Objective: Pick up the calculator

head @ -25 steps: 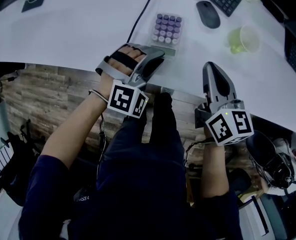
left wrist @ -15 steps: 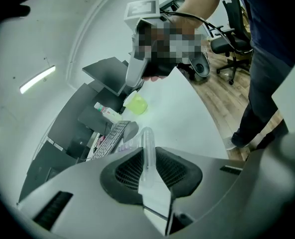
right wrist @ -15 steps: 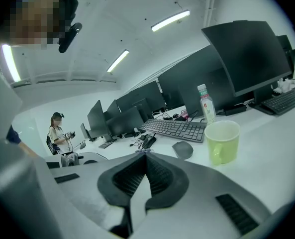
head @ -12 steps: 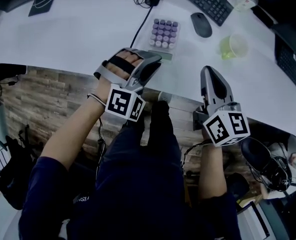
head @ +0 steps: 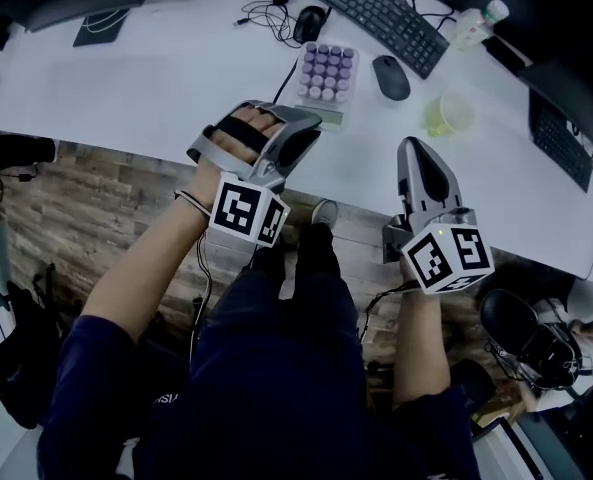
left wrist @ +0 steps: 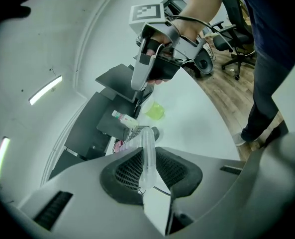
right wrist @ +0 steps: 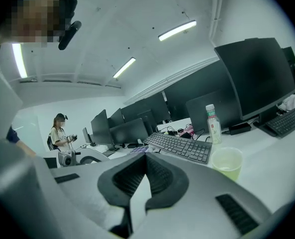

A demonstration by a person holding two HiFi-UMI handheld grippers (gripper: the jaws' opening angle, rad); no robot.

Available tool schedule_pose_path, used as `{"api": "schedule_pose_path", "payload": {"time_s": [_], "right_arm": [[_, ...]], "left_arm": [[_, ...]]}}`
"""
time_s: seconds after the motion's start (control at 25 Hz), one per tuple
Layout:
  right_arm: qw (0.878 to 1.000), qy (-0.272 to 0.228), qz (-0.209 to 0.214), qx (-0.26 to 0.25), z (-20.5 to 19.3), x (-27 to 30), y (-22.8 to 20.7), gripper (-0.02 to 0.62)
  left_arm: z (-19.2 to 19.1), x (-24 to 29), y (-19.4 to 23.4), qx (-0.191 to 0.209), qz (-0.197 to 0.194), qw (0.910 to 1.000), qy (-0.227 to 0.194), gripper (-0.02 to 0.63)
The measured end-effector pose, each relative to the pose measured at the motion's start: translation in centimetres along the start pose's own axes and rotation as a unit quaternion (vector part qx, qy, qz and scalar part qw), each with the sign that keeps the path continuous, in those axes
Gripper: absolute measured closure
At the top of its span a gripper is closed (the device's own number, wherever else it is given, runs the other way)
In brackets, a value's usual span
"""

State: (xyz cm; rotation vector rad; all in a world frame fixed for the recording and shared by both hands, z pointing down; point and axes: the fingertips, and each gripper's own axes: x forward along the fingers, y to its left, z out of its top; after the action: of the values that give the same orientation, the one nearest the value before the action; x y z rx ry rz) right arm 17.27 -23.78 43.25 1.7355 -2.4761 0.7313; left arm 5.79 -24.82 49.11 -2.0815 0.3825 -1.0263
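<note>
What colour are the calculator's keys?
The calculator has purple keys on a pale body, clearest in the head view.

My left hand-held gripper (head: 309, 126) has come up off the table (head: 156, 78), and the calculator (head: 328, 73), clamped by its near end between the pads, has risen with it. In the head view it keeps its size while everything on the table has shrunk. It now sits closer to the grey mouse (head: 390, 76) and reaches the black cable (head: 294, 63). My right hand-held gripper (head: 414, 148) has risen too. More of the far side shows now: the whole keyboard (head: 376, 8) and the bottle (head: 473, 26).
</note>
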Motion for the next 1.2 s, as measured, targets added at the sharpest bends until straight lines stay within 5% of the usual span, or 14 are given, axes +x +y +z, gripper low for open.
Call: {"api": "schedule_pose_path", "payload": {"time_s": [1.2], "right_arm": [[0.995,-0.076,0.029,-0.052,11.2,-2.2,5.3,0.592]], "left_arm": [[3.7,-7.2,12.4,0.043,0.112,0.9928,-0.005,0.511]]}}
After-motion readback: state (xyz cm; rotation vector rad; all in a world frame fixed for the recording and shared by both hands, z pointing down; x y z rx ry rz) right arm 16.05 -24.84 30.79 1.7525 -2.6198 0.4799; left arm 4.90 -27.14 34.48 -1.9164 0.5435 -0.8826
